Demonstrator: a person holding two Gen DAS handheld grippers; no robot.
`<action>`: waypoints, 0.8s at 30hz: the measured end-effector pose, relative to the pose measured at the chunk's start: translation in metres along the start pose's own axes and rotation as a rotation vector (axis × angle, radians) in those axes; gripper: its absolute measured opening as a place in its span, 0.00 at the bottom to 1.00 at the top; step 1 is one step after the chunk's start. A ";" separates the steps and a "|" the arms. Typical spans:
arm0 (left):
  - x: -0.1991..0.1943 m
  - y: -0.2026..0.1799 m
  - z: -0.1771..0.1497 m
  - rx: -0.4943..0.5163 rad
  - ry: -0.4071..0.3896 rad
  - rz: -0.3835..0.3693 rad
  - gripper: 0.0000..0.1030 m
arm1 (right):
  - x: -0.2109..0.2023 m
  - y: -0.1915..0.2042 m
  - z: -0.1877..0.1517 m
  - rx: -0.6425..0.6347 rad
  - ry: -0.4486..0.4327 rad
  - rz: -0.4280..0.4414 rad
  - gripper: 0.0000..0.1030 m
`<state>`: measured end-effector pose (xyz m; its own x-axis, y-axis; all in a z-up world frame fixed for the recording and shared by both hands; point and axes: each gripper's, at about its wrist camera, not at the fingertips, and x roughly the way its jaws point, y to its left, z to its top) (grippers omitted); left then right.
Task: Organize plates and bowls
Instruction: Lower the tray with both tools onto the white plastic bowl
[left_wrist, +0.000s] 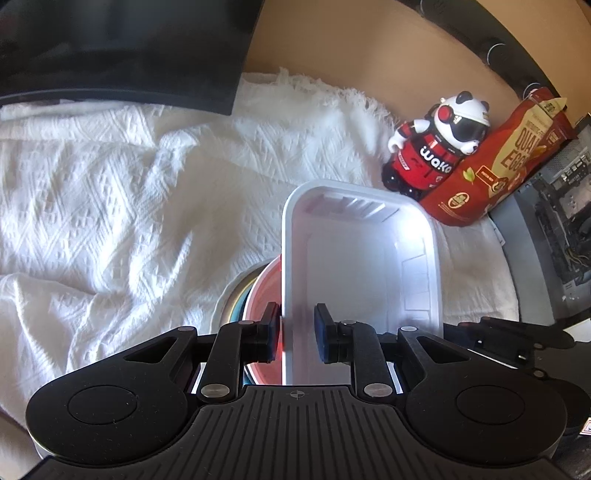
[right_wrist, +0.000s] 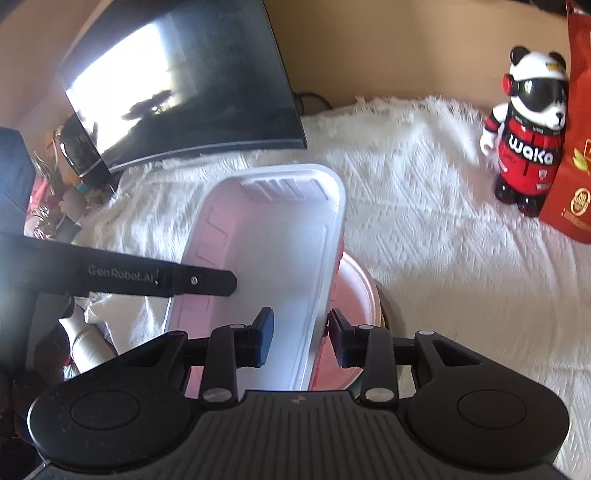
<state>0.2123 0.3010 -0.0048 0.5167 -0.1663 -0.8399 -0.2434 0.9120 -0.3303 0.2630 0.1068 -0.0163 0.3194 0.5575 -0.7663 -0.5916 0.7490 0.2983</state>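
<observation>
Both my left gripper (left_wrist: 295, 334) and right gripper (right_wrist: 301, 339) clamp the white tray's (left_wrist: 362, 258) opposite rims, lower centre, above stacked bowls (left_wrist: 258, 295). Panda figure (left_wrist: 439, 144) and red bag (left_wrist: 498, 166) stand upper right; monitor (right_wrist: 184, 96) upper left.

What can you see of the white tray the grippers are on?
The white tray is a rectangular, foam-looking dish with rounded corners, a rolled rim and ribbed end wall, empty inside. The left gripper clamps one long rim, the right gripper the opposite one. It sits over a stack of round plates, above the white cloth; whether it touches the stack is unclear.
</observation>
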 end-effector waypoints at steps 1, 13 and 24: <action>0.004 0.002 0.001 -0.006 0.008 -0.008 0.21 | 0.003 -0.001 0.000 0.003 0.006 -0.005 0.33; 0.006 0.019 0.001 -0.069 0.045 -0.077 0.20 | 0.013 -0.007 0.000 0.032 0.031 -0.014 0.33; 0.011 0.020 0.001 -0.073 0.049 -0.066 0.20 | 0.011 -0.003 0.000 0.014 0.028 -0.004 0.33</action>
<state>0.2136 0.3181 -0.0204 0.4932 -0.2445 -0.8349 -0.2704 0.8691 -0.4143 0.2684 0.1109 -0.0258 0.3003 0.5445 -0.7832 -0.5799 0.7561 0.3033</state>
